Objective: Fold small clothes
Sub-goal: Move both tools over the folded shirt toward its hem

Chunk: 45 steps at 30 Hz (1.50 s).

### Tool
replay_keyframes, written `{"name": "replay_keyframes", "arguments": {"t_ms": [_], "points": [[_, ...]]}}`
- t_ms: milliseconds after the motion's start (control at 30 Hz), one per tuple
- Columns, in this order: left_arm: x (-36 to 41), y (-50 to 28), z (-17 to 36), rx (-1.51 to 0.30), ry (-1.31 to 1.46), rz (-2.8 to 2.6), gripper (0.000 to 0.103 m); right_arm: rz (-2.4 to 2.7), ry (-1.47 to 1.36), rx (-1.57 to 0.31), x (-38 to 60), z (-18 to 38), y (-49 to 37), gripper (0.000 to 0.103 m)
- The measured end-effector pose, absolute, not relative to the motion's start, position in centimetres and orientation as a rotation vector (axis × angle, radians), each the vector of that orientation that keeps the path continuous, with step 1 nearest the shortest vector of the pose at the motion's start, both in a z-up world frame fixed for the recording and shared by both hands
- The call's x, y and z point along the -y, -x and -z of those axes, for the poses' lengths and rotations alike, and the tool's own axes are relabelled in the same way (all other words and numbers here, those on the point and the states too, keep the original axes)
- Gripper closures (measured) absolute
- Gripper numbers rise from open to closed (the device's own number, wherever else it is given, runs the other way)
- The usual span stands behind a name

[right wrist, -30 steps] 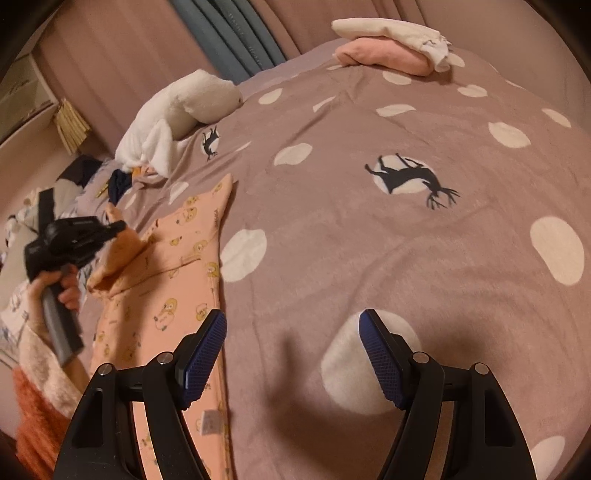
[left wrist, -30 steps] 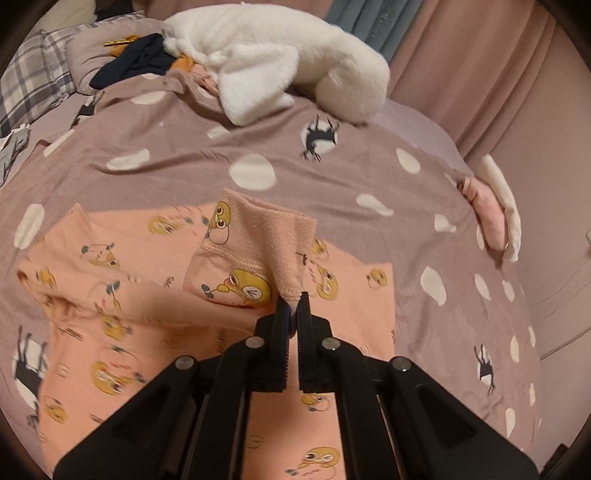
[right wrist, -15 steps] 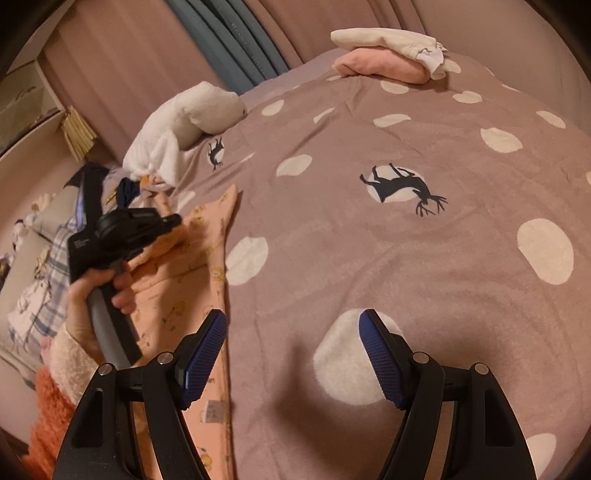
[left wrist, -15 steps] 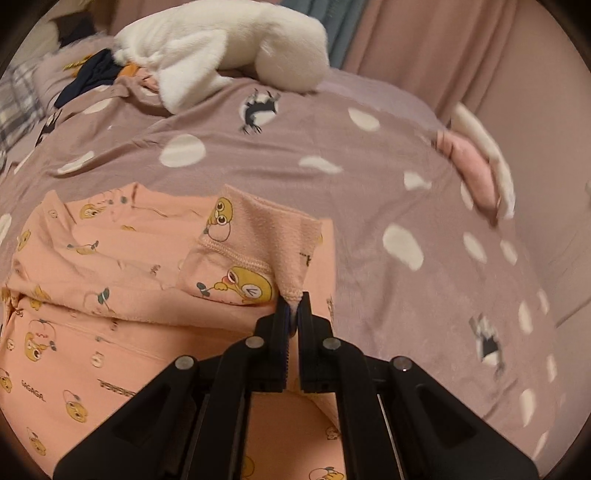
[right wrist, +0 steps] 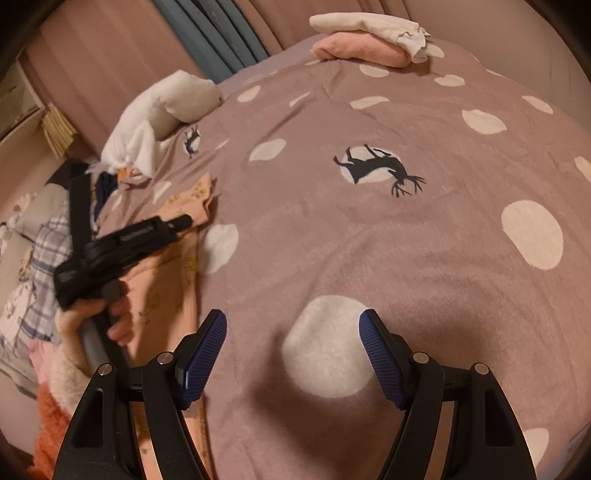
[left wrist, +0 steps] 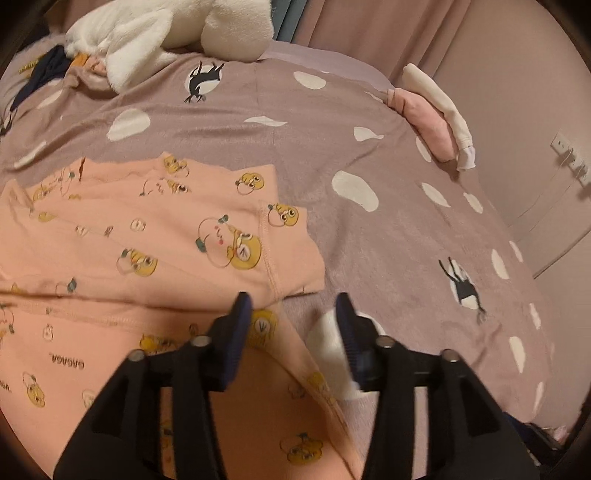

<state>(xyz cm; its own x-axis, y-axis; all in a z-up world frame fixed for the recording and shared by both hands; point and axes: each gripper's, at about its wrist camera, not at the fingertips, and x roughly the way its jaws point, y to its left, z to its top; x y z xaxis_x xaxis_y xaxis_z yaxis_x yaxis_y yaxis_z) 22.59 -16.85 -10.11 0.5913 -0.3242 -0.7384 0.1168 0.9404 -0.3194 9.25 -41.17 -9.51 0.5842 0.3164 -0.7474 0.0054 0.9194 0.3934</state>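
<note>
The left gripper [left wrist: 293,325] has let go of the sleeve, its jaws opening over the peach garment [left wrist: 147,240], now flat at left-centre on the spotted mauve bedspread [left wrist: 388,229]. Pink curtains [left wrist: 369,29] hang behind. The right gripper [right wrist: 293,354] hovers spread wide over bare bedspread. The garment's lower edge is cut off.
</note>
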Motion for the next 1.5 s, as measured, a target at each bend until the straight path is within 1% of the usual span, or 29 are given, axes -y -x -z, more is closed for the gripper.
{"name": "replay_keyframes", "arguments": {"t_ms": [67,133,167,200,233,267,333,400,500,567,733,867,1300,1400,1500], "points": [[16.0,-21.9,9.7,-0.913,0.282,0.275,0.043,-0.185,-0.378,-0.949,41.0,9.7,-9.4,0.029],[15.0,-21.1,9.1,-0.911,0.285,0.274,0.035,-0.196,-0.386,-0.959,40.9,9.9,-9.5,0.028],[14.3,-20.5,8.7,-0.91,0.268,0.251,0.025,-0.2,-0.388,-0.962,40.7,10.0,-9.6,0.027],[13.9,-20.0,8.4,-0.909,0.252,0.231,0.012,-0.205,-0.389,-0.968,40.6,10.1,-9.7,0.027],[13.3,-19.5,8.2,-0.91,0.229,0.209,0.007,-0.208,-0.384,-0.975,40.3,10.2,-9.8,0.027],[12.6,-18.7,7.7,-0.9,0.197,0.19,0.004,-0.206,-0.376,-0.982,40.0,10.3,-9.8,0.027],[11.5,-17.6,7.2,-0.878,0.172,0.181,0.003,-0.208,-0.348,-0.988,39.2,10.4,-9.8,0.027],[10.3,-16.4,6.8,-0.875,0.149,0.152,0.0,-0.223,-0.32,-0.989,38.3,10.4,-9.6,0.027],[8.7,-14.9,6.8,-0.891,0.136,0.145,0.0,-0.251,-0.297,-1.006,36.8,10.9,-9.7,0.025],[7.2,-13.9,7.3,-0.915,0.156,0.143,0.0,-0.277,-0.305,-1.029,35.9,11.5,-9.8,0.021],[4.1,-11.6,8.1,-0.949,0.166,0.097,0.0,-0.288,-0.232,-1.032,33.6,11.7,-9.6,0.019],[1.3,-9.3,8.6,-0.957,0.193,0.028,0.0,-0.323,-0.197,-1.029,32.0,11.3,-9.2,0.013],[-4.5,-3.2,9.8,-0.975,0.236,-0.09,0.0,-0.396,-0.016,-1.049,27.8,12.5,-7.8,0.013],[-5.8,-1.9,10.3,-0.981,0.26,-0.107,0.0,-0.382,0.041,-1.043,27.2,12.7,-7.3,0.01],[-7.2,-0.8,11.1,-0.996,0.29,-0.127,0.0,-0.384,0.033,-1.041,27.0,12.9,-6.9,0.006]]}}
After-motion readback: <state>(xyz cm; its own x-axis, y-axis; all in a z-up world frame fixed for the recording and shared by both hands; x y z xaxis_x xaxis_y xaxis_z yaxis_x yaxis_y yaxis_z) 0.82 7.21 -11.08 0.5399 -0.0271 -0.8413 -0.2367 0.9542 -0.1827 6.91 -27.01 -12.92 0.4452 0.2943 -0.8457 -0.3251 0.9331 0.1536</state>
